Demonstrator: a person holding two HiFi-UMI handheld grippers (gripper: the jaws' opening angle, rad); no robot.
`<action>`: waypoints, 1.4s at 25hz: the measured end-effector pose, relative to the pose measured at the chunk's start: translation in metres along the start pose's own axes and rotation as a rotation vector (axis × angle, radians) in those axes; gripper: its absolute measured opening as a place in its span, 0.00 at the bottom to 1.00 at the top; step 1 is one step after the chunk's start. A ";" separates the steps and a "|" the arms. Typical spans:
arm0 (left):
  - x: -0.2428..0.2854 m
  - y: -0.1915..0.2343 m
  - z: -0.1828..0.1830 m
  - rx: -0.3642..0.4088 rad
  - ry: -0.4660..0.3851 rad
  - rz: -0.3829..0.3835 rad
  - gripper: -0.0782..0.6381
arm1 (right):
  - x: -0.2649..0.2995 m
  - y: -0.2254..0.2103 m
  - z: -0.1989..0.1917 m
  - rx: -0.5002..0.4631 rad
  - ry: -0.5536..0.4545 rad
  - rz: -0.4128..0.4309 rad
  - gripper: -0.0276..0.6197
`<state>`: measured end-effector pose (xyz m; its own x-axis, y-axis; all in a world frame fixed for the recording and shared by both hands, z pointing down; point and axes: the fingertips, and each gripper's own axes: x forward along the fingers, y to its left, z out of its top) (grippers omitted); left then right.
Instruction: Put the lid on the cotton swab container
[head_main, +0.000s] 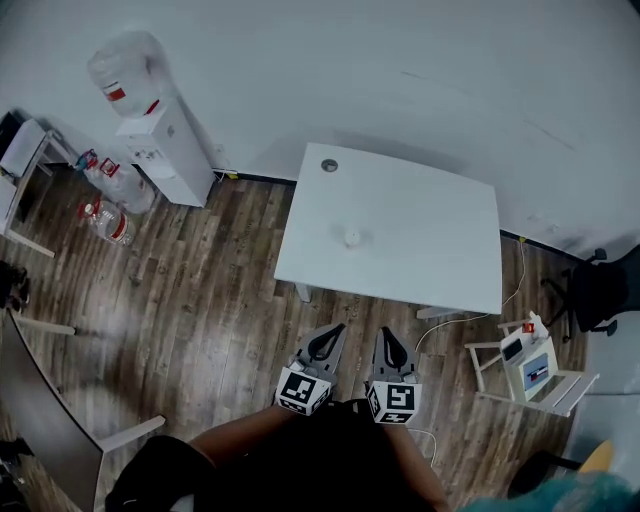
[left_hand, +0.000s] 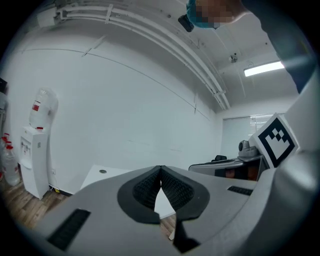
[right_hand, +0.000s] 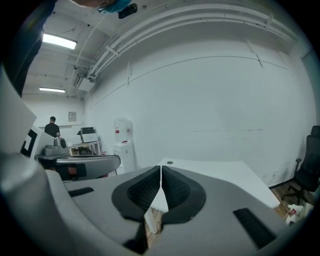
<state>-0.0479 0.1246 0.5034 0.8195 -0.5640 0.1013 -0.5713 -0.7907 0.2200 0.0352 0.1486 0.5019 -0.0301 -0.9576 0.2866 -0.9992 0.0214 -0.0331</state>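
A small white round thing (head_main: 352, 238), probably the cotton swab container, stands near the middle of the white table (head_main: 440, 240); it is too small to tell whether a lid is on it. Both grippers are held close to the person's body, well short of the table's near edge. My left gripper (head_main: 328, 340) is shut with nothing in it, its tips touching in the left gripper view (left_hand: 160, 172). My right gripper (head_main: 388, 343) is shut and empty too, jaws meeting in the right gripper view (right_hand: 160, 172). The container does not show in either gripper view.
A water dispenser (head_main: 160, 130) stands by the wall at the left, with spare bottles (head_main: 105, 215) on the wooden floor. A white chair with items (head_main: 530, 375) and a black office chair (head_main: 595, 290) sit right of the table. A table edge (head_main: 40, 400) is at the near left.
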 end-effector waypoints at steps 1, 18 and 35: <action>0.003 0.007 0.000 -0.001 0.003 0.000 0.13 | 0.006 0.001 0.001 0.002 0.006 0.003 0.09; 0.041 0.091 -0.006 -0.030 0.040 0.116 0.13 | 0.095 0.012 0.011 0.001 0.012 0.109 0.09; 0.176 0.155 -0.064 0.114 0.180 0.076 0.13 | 0.226 -0.077 -0.001 0.088 0.107 0.116 0.09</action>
<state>0.0106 -0.0826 0.6173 0.7629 -0.5791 0.2874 -0.6243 -0.7754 0.0948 0.1051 -0.0696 0.5700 -0.1523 -0.9141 0.3757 -0.9829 0.1004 -0.1541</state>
